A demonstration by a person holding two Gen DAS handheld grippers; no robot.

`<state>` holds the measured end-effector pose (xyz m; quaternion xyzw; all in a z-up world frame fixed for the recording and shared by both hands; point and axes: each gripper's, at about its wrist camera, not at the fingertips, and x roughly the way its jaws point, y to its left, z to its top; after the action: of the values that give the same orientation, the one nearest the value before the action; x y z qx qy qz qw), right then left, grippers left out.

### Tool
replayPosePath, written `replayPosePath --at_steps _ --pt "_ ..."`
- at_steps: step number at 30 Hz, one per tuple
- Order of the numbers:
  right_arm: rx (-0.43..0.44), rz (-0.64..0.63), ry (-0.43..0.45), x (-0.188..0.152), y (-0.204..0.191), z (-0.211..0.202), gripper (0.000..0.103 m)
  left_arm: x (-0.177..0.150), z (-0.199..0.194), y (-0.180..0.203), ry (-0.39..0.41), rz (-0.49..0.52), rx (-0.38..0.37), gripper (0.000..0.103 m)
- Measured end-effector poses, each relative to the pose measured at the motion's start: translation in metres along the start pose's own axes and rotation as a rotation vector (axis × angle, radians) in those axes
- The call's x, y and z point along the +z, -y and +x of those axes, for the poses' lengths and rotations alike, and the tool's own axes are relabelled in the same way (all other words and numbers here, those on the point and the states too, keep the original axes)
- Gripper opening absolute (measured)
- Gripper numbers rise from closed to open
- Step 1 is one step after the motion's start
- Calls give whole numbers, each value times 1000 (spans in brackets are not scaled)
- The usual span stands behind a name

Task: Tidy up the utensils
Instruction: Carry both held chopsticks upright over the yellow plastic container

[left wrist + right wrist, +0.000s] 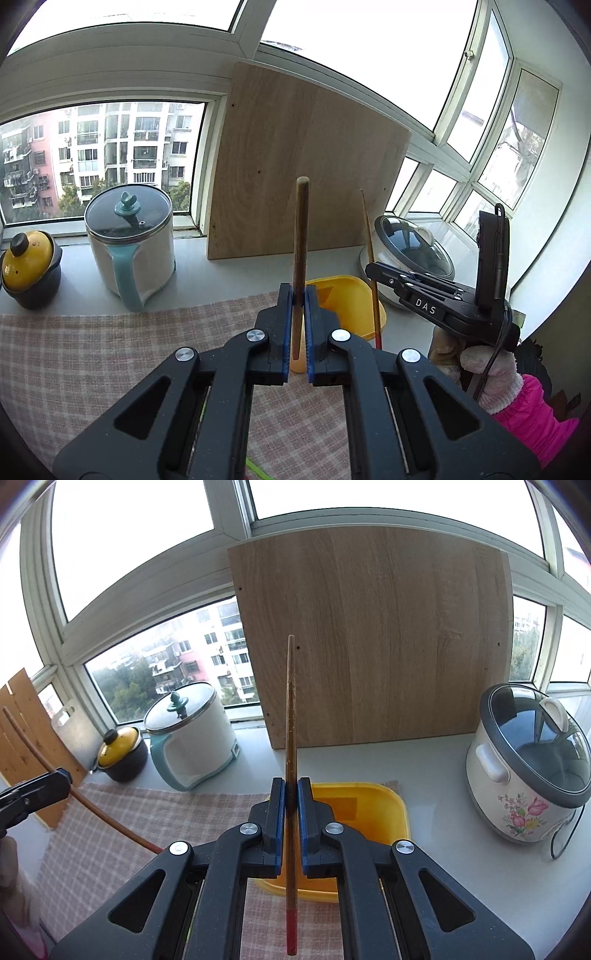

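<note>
The only readable text is the white lettering "DAS" printed on the black body of the right gripper (373,275), seen from the left wrist view; nothing else carries legible writing

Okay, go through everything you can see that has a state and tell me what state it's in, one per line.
Left claw: shut on the wooden stick, held upright.
Right claw: shut on the red-tipped chopstick, upright.
Yellow tub: open; what shows looks empty.
Kettle: lid on.
Rice cooker: glass lid on.
Yellow-lidded pot: lid on.
Wooden board: leaning upright at the window.
</note>
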<state>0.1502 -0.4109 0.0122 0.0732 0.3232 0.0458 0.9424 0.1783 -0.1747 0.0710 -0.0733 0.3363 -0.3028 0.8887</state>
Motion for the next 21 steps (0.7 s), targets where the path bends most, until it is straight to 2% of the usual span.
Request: replayPosePath --at_steps 12,21 --pt "-34 63 60 21 35 6 5 24 31 34 7 40 -14 4" --pt "-64 75 86 22 48 27 5 19 66 37 -50 35 -3 4"
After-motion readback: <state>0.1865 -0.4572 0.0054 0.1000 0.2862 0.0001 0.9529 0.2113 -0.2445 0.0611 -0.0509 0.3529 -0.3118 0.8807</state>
